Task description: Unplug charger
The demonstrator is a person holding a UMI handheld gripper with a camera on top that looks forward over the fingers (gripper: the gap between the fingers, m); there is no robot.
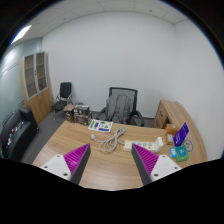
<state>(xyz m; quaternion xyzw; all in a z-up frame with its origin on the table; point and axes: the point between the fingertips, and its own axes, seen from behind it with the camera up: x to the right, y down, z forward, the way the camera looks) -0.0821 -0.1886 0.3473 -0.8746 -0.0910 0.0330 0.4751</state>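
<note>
A white power strip [101, 126] lies on the wooden desk [110, 160], well beyond my fingers, with a white cable [112, 138] looping toward me from it. A small white charger [107, 130] appears plugged at its near end. My gripper [110, 160] hovers high above the desk and is open, its purple pads [76, 157] wide apart with only bare wood between them.
A second white strip [147, 144] lies just past the right finger. A blue-purple object [181, 133] and a teal item [179, 152] sit at the desk's right end. A grey office chair [119, 104] stands behind the desk, a black chair [65, 93] and wooden cabinet [37, 85] farther left.
</note>
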